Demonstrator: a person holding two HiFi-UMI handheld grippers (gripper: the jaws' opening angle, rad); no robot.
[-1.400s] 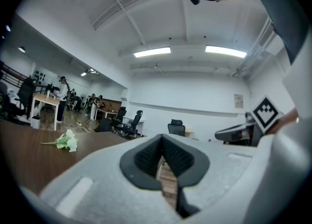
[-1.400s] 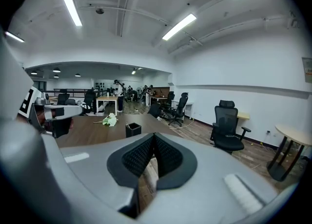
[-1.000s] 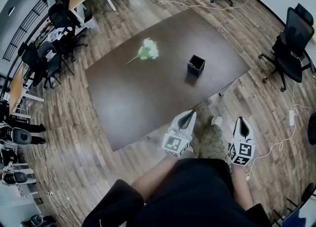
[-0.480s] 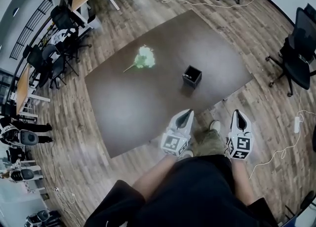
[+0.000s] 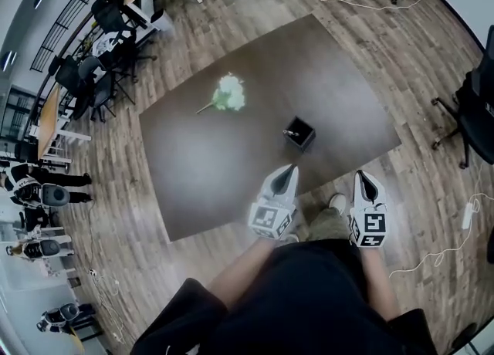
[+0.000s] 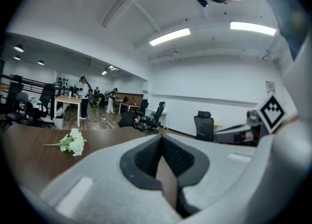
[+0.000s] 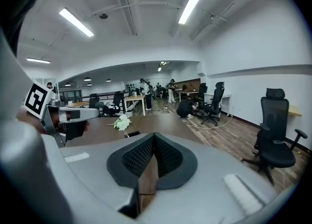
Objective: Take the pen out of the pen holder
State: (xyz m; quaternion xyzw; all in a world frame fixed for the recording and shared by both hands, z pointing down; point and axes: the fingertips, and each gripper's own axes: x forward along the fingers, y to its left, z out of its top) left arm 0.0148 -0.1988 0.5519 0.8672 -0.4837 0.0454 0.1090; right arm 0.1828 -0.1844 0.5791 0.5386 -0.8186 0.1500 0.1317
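Note:
The black square pen holder (image 5: 300,134) stands on the dark brown table (image 5: 231,168), near its front right part. A pale pen end (image 5: 290,133) shows at the holder's left inner side. My left gripper (image 5: 289,167) is shut and empty, its tip over the table's near edge, just short of the holder. My right gripper (image 5: 360,175) is also shut and empty, off the table's front right side over the floor. In the right gripper view the holder's rim (image 7: 131,133) peeks just above my shut right gripper (image 7: 154,136). The left gripper (image 6: 162,137) hides the holder in its own view.
A bunch of white flowers (image 5: 228,93) lies on the table's far left part, also seen as flowers (image 6: 73,141) and flowers (image 7: 122,122). Black office chairs (image 5: 482,91) stand right, desks and chairs (image 5: 116,29) far left. Cables (image 5: 432,257) lie on the wooden floor.
Both grippers have moved forward towards the table. The left tip now reaches over the table's near edge and the holder lies closer to it. Both jaws stayed shut.

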